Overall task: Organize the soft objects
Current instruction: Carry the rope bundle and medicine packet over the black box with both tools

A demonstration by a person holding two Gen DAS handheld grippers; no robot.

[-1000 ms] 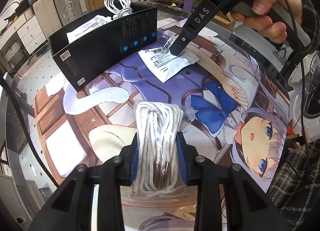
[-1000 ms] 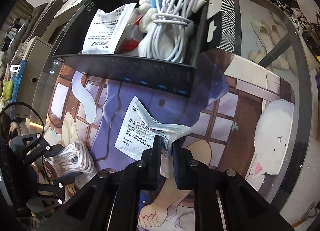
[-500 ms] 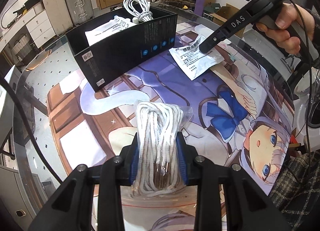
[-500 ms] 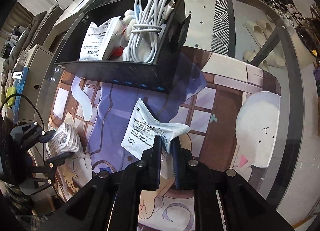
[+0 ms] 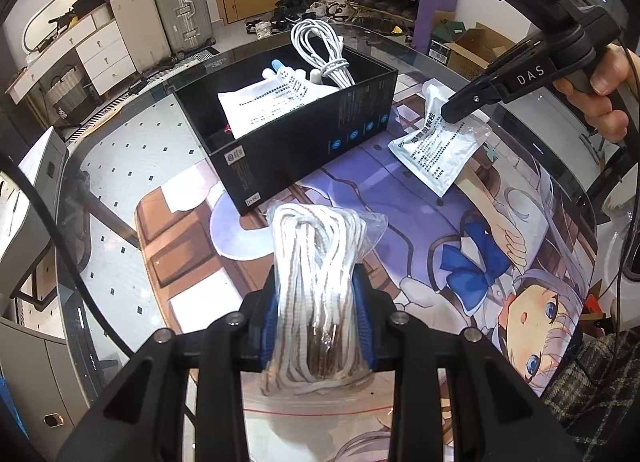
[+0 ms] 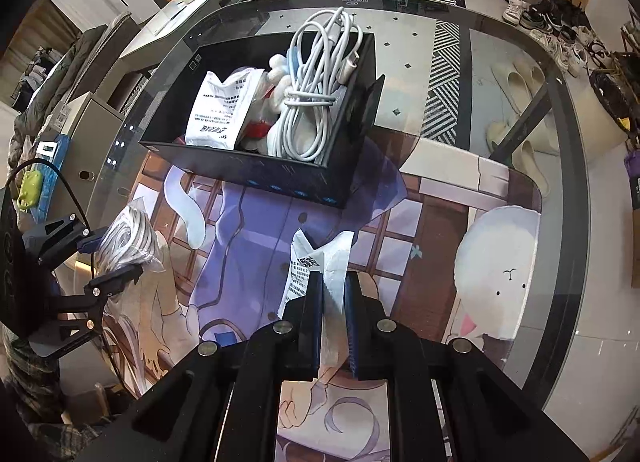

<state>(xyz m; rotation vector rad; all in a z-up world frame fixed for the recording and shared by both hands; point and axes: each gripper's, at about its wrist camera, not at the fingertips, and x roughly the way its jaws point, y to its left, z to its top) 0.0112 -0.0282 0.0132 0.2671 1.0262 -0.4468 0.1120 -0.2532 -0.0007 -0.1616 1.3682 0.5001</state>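
Note:
My left gripper (image 5: 318,290) is shut on a clear bag of white rope (image 5: 320,262) and holds it above the mat, short of the black box (image 5: 304,138). The bag also shows in the right wrist view (image 6: 128,238), with the left gripper (image 6: 108,258) around it. My right gripper (image 6: 334,286) is shut on a white printed sachet (image 6: 312,266), lifted off the mat in front of the box (image 6: 280,178). In the left wrist view the sachet (image 5: 440,146) hangs from the right gripper (image 5: 452,114), right of the box.
The box holds a second white sachet (image 6: 220,106), a coiled white cable (image 6: 316,94) and a white plush toy (image 6: 276,90). An anime-print mat (image 5: 440,242) covers the round glass table (image 6: 568,166). Suitcases (image 5: 176,14) and shoe racks stand beyond it.
Both grippers have risen and moved toward the box with their loads. The sachet has come off the mat and now hangs from my right gripper.

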